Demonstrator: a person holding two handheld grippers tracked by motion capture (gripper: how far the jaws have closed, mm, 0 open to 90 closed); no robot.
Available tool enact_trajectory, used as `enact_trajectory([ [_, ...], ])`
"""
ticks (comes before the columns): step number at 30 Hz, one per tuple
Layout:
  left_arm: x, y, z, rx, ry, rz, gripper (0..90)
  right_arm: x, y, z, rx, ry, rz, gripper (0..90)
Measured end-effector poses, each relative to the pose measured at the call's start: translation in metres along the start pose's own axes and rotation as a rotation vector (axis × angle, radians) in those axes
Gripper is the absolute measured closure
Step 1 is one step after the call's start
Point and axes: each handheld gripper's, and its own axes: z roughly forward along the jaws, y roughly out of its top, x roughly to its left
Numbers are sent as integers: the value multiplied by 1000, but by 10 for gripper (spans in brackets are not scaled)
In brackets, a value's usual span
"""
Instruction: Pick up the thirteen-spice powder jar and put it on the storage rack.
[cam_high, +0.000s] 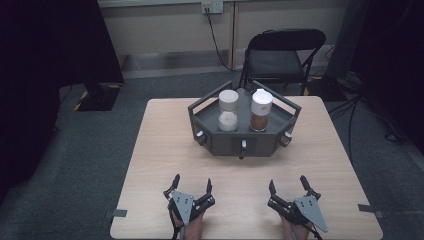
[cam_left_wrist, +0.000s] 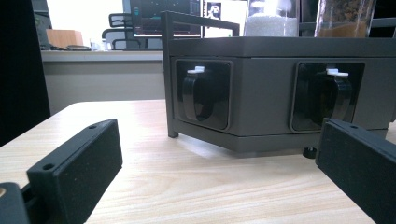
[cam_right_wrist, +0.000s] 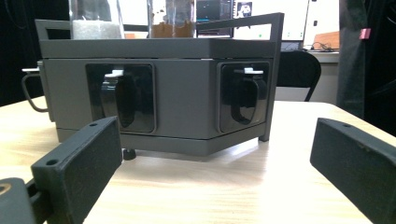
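Left gripper (cam_high: 191, 187): jaws spread wide, nothing between them, low over the near left of the table (cam_high: 160, 150).
Right gripper (cam_high: 289, 186): jaws spread wide too, holding nothing, at the near right, well apart from the left.
Grey tray (cam_high: 244, 143): six-sided, railed, standing beyond both grippers at mid-table, apart from them.
Front wall: black handles (cam_left_wrist: 198, 95) set in recesses.
White-filled jar (cam_high: 228, 110): upright in tray, left.
Brown-filled jar (cam_high: 261, 110): upright just beside it, right.
Folding chair (cam_high: 282, 55): behind the table.
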Motion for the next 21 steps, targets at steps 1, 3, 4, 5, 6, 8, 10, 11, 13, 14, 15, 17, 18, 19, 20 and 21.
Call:
enact_trajectory([
  [1, 0, 0, 0, 0, 0, 0, 0, 0, 0, 0, -1, 0, -1, 13],
  [3, 0, 0, 0, 0, 0, -1, 0, 0, 0, 0, 0, 0, -1, 13],
  [4, 0, 0, 0, 0, 0, -1, 0, 0, 0, 0, 0, 0, -1, 13],
  [5, 0, 0, 0, 0, 0, 0, 0, 0, 0, 0, -1, 0, -1, 13],
  [6, 0, 0, 0, 0, 0, 0, 0, 0, 0, 0, -1, 0, -1, 13],
  [8, 0, 0, 0, 0, 0, -1, 0, 0, 0, 0, -1, 0, -1, 13],
  [10, 0, 0, 0, 0, 0, 0, 0, 0, 0, 0, -1, 1, -1, 13],
  [11, 0, 0, 0, 0, 0, 0, 0, 0, 0, 0, 0, 2, 0, 13],
  [13, 0, 0, 0, 0, 0, 0, 0, -1, 0, 0, 0, 4, 0, 13],
  [14, 0, 0, 0, 0, 0, 0, 0, -1, 0, 0, 0, 8, 0, 13],
  [15, 0, 0, 0, 0, 0, 0, 0, -1, 0, 0, 0, 8, 0, 13],
  [17, 0, 0, 0, 0, 0, 0, 0, -1, 0, 0, 0, 8, 0, 13],
  [18, 0, 0, 0, 0, 0, 0, 0, -1, 0, 0, 0, 8, 0, 13],
  [19, 0, 0, 0, 0, 0, 0, 0, -1, 0, 0, 0, 6, 0, 13],
  [20, 0, 0, 0, 0, 0, 0, 0, -1, 0, 0, 0, 5, 0, 13],
  [21, 0, 0, 0, 0, 0, 0, 0, -1, 0, 0, 0, 5, 0, 13],
])
